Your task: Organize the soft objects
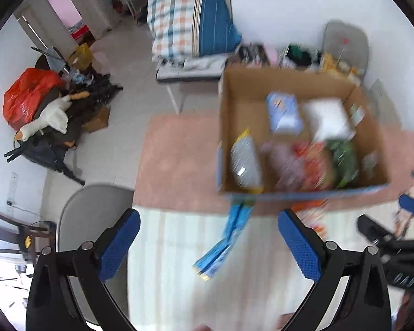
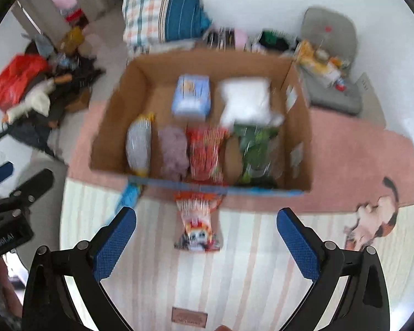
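The left tongs [image 1: 208, 244] are wide open and hold nothing. The right tongs [image 2: 205, 241] are wide open too, and they hold nothing. Both hang over a bench covered with a striped cloth [image 2: 248, 275] and a pink cloth [image 2: 353, 149]. A big cardboard box [image 2: 116, 127] sits on the pink cloth. Inside the box, at the back, are a light blue pack [image 2: 191, 98] and a white soft bundle [image 2: 245, 100]. In the front row, from left to right, lie a grey bag with yellow ends [image 2: 139, 144], a fluffy purple thing [image 2: 174, 151], a red snack bag [image 2: 205, 153] and a green bag [image 2: 255, 149]. Just outside the box's near wall, a red and white bag [image 2: 197, 222] lies on the striped cloth, between the right tongs' fingers in that view. A blue packet [image 1: 223, 244] lies on the striped cloth beside it, nearer the left tongs, with one end by the box. A cat picture [image 2: 372, 220] shows on the cloth to the right. On the floor to the left sit a red plastic bag [image 1: 25, 96] and a white goose toy [image 1: 50, 117]. A checked pillow [image 1: 174, 19] is piled up behind the box.
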The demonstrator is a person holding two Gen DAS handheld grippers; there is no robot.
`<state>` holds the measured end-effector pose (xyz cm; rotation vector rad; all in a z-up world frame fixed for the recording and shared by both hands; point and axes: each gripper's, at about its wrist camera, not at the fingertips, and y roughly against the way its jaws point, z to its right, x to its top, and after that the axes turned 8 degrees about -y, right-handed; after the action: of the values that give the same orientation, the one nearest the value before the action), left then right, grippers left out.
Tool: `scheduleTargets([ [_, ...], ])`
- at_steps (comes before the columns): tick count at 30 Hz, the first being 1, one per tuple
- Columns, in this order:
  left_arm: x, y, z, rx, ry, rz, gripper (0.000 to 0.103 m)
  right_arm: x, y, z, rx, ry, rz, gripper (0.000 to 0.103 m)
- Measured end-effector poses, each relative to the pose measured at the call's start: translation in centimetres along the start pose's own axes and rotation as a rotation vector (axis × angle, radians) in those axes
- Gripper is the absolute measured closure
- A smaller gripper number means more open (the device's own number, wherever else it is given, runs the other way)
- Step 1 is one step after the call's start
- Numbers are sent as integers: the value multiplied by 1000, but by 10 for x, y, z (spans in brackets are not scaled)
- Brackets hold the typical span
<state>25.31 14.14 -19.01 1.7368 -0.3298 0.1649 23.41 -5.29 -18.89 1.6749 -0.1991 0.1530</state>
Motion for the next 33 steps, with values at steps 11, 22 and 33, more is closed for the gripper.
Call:
scheduleTargets([
  [11, -40, -150, 16, -103, -148, -314, 33, -31, -145, -14, -86, 22, -210, 3],
  [22, -59, -188, 58, -183, -204, -430, 74, -48, -185, -20, -90, 7, -291, 54],
  [33, -107, -177, 63, -381, 58, -492, 71, -99, -179, 19, -26, -81, -411, 45],
])
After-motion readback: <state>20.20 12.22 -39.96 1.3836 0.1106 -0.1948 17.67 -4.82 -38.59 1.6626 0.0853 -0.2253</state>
